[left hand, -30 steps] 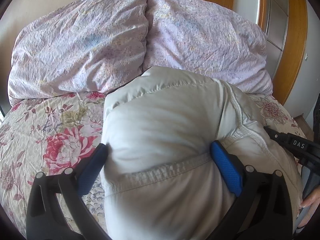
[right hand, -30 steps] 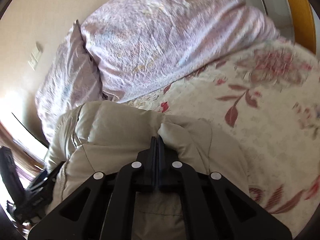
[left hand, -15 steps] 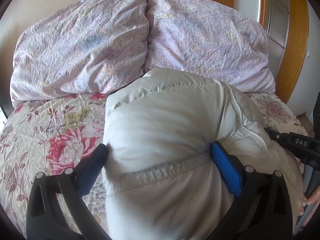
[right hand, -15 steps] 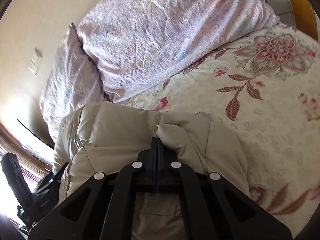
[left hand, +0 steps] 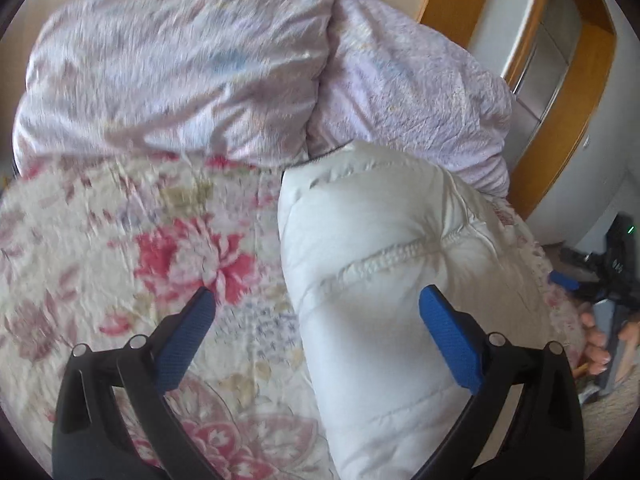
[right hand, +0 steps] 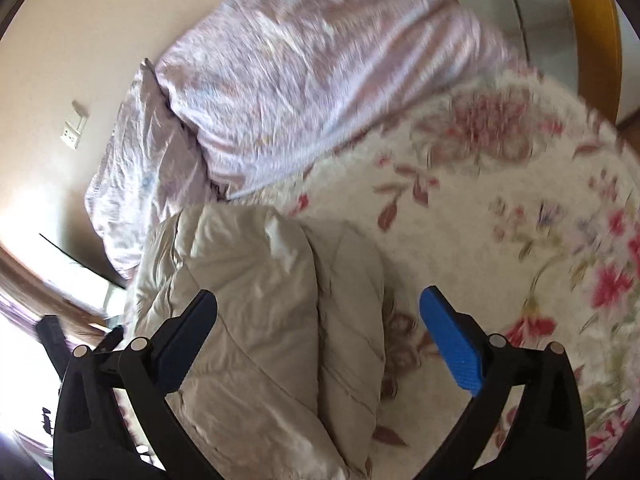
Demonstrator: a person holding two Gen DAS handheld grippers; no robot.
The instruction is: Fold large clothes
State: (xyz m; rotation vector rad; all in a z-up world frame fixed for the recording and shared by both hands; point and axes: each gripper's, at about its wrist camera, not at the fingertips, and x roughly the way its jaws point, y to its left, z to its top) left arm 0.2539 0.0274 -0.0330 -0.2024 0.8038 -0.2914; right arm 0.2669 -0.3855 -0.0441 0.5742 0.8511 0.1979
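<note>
A pale padded jacket (left hand: 380,260) lies folded into a thick bundle on the flowered bedsheet (left hand: 140,240). My left gripper (left hand: 316,312) is open and wide above it. Its right finger hangs over the jacket and its left finger over bare sheet, neither pad pressing. In the right wrist view the jacket (right hand: 248,280) looks beige and sits under the left half of my right gripper (right hand: 318,312). Those jaws are opening and stand wide, with the jacket's edge below them but not pinched. A hand (left hand: 596,340) holding the right gripper shows at the bed's right edge.
Two lilac pillows (left hand: 180,80) (left hand: 408,112) lie against the wall just beyond the jacket. A wooden frame and cabinet (left hand: 560,140) stand to the right of the bed. A wall socket (right hand: 70,134) sits on the wall at left. Flowered sheet (right hand: 500,220) spreads to the right.
The right gripper, shut on a jacket fold before, has let go and stands wide. The left gripper, which spanned the bundle, has come off it and shifted left. Both pulled back.
</note>
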